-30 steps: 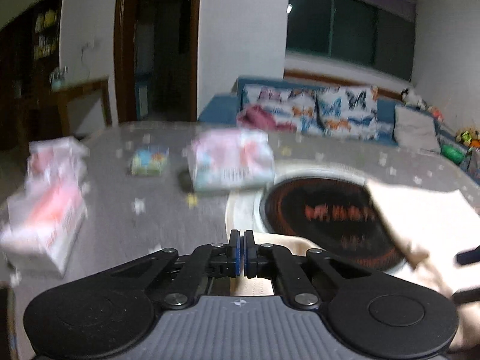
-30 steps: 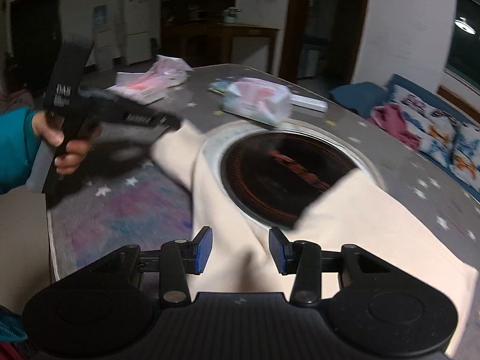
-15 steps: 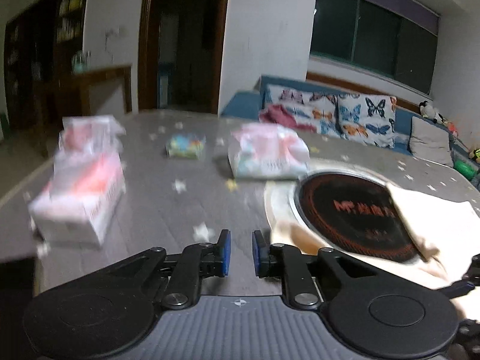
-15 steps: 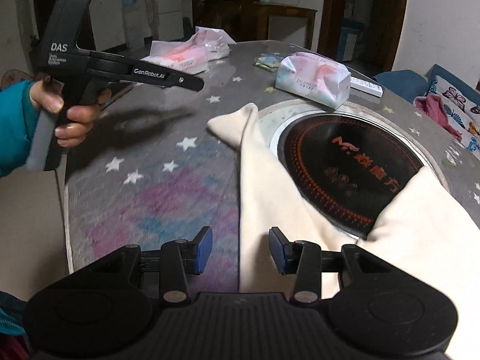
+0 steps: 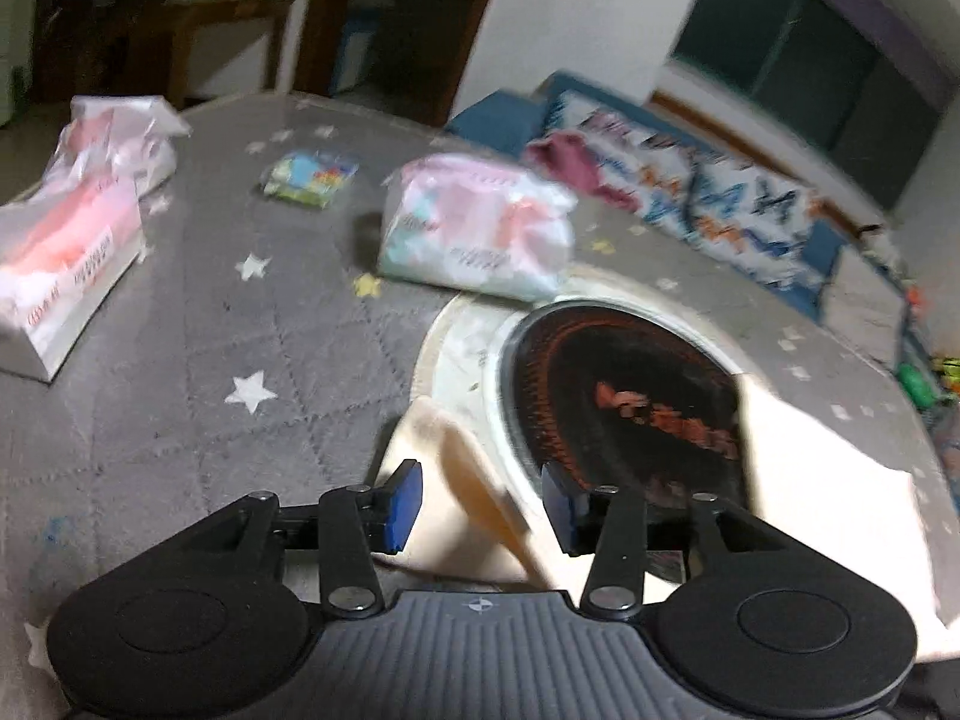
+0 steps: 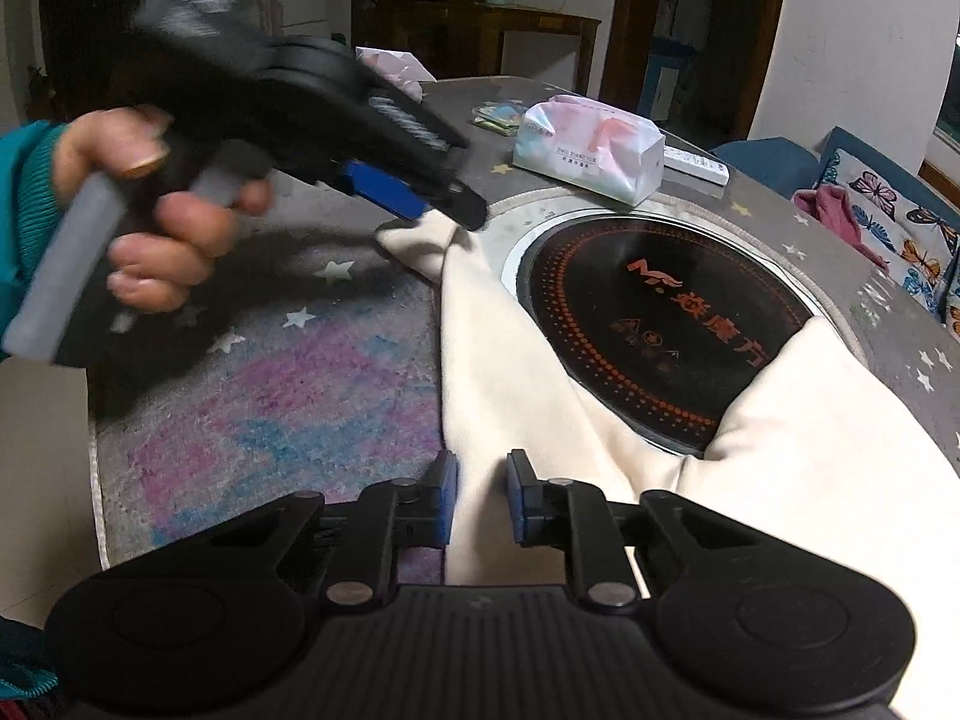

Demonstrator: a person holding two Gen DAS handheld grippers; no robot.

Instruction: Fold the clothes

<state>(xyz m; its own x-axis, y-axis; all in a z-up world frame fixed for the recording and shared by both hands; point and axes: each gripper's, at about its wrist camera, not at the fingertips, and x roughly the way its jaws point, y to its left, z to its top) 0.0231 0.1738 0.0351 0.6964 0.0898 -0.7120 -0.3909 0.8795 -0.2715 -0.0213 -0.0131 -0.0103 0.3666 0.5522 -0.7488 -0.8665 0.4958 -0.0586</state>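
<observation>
Left wrist view: the left gripper point(image 5: 481, 501) is spread wide over the folded tip of the cream garment point(image 5: 456, 456) on the counter point(image 5: 180, 372), gripping nothing, tissue pack point(image 5: 474, 240) beyond. Right wrist view: the right gripper point(image 6: 478, 495) is released, its pads straddling the garment's edge beside the black hotplate point(image 6: 654, 324); the left hand point(image 6: 150, 222) tilts its gripper onto the cloth's far corner.

One cream garment point(image 6: 498, 360) on the bench point(image 5: 198, 372). Tissue packs: three, namely one point(image 5: 474, 237) by the round black cooktop point(image 6: 654, 324) and two point(image 5: 66, 258) point(image 5: 129, 135) at the far edge. One small colourful packet point(image 5: 309, 177). One white remote point(image 6: 696, 161). Tongs: two, left point(image 5: 480, 501) and right point(image 6: 480, 498).
</observation>
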